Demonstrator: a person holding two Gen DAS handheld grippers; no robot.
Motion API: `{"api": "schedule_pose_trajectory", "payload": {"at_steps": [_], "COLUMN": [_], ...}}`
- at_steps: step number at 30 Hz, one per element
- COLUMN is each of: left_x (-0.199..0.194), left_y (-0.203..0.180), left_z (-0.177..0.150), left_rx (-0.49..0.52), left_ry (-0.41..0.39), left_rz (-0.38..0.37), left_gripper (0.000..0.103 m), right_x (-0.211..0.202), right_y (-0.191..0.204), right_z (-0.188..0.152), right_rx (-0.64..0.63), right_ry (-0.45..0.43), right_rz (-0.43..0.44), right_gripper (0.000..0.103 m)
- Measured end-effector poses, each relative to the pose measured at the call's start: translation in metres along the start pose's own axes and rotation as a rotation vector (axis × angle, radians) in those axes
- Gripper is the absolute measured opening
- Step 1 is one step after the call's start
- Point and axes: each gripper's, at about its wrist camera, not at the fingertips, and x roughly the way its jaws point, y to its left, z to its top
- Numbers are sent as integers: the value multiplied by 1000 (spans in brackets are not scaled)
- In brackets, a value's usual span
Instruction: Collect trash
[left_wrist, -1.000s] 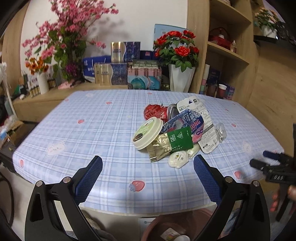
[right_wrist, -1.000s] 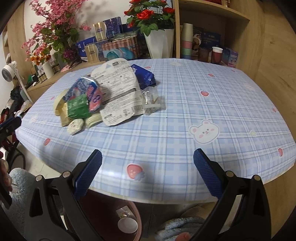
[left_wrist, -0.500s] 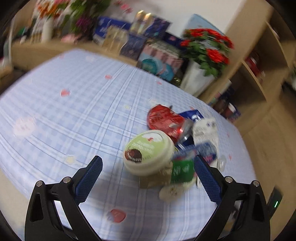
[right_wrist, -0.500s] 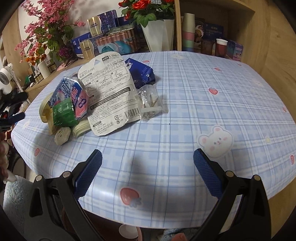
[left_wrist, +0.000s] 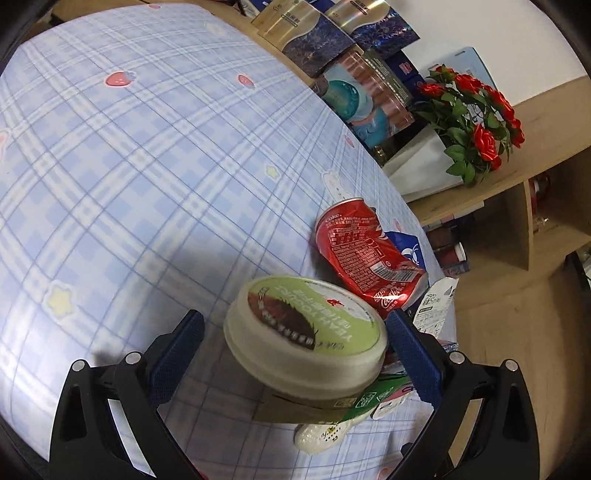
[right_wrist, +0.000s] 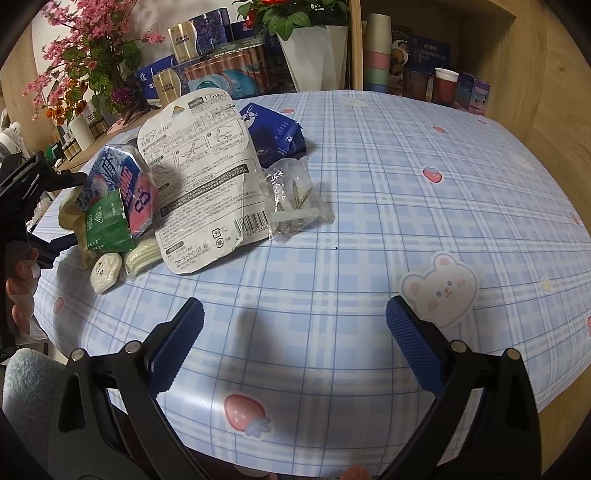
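Note:
A pile of trash lies on the blue checked tablecloth. In the left wrist view a white yogurt tub with a green lid sits between the open fingers of my left gripper, not clamped. A crushed red cola can lies just behind it. In the right wrist view the pile shows a white card package, a blue wrapper, a clear bag of screws and a green packet. My right gripper is open and empty above the near table edge. The left gripper shows at the far left.
Boxes and a white vase of red roses stand behind the table. Wooden shelves with cups are at the back right. Pink flowers stand at the back left.
My left gripper has moved forward and down onto the pile, so its open fingers now straddle the yogurt tub. My right gripper has moved slightly closer over the table.

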Motion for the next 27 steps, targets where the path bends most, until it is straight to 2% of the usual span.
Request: {"api": "schedule_pose_trajectory", "payload": {"at_steps": [1,2,3,5,7,10,16,20,23,27], "left_x": [2,4,7,10,9,-3,-33,-53,-67,-82], "left_y": [-1,-2,-3,-5,-6,-7,-10,-12,-15,-19], "left_z": [1,2,2,3,3,3,6,7,5,2], "left_rx": [13,19,23,42,77,135,225,275,314,345], "left_ry": [2,8,31,55,63,36,-21,-51,-57,-67], "left_rz": [3,-5,-17,13,36,43,40,29,21,1], "left_gripper": [92,80,73,47,30,19,13,13,13,13], "right_x": [1,2,2,3,3,3,2,-1,5,17], "right_y": [0,1,1,3,6,13,43,67,84,99], "right_z": [0,1,1,3,6,12,36,61,81,101], "right_rx": [-2,-3,-4,-16,-28,-51,-153,-234,-288,-326], "right_ry": [1,2,1,-3,-5,-9,-35,-73,-72,-52], "right_rz": [0,0,1,0,4,24,80,137,204,273], "right_gripper": [97,97,97,97,97,97,97,95,84,78]}}
